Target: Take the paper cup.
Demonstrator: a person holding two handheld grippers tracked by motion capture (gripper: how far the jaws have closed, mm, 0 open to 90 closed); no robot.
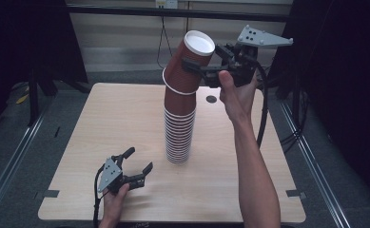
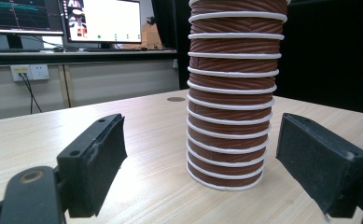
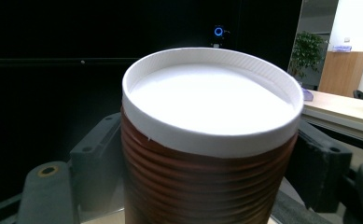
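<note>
**Top cup tilts off the stack in the right gripper's clamp**

Up high, the right gripper [image 1: 199, 71] has its jaws pinched on either side of the top cup [image 1: 188, 66], a ribbed brown paper cup turned upside down with its white base facing up and toward the camera. The cup leans to the right, its rim just above the stack of cups [image 1: 179, 128] and, as far as the high view allows, perhaps not fully clear of the cup below. In the right gripper view the top cup [image 3: 207, 140] sits squarely between the two black jaws, both pressed to its ribbed wall.

Down at the near edge of the wooden table [image 1: 102, 123], the left gripper [image 1: 137, 161] rests low in the person's left hand [image 1: 113, 202], jaws spread wide with nothing between them. Its own camera looks along the tabletop at the foot of the stack of cups [image 2: 228, 135], which stands upright ahead of the open jaws, apart from both.
</note>
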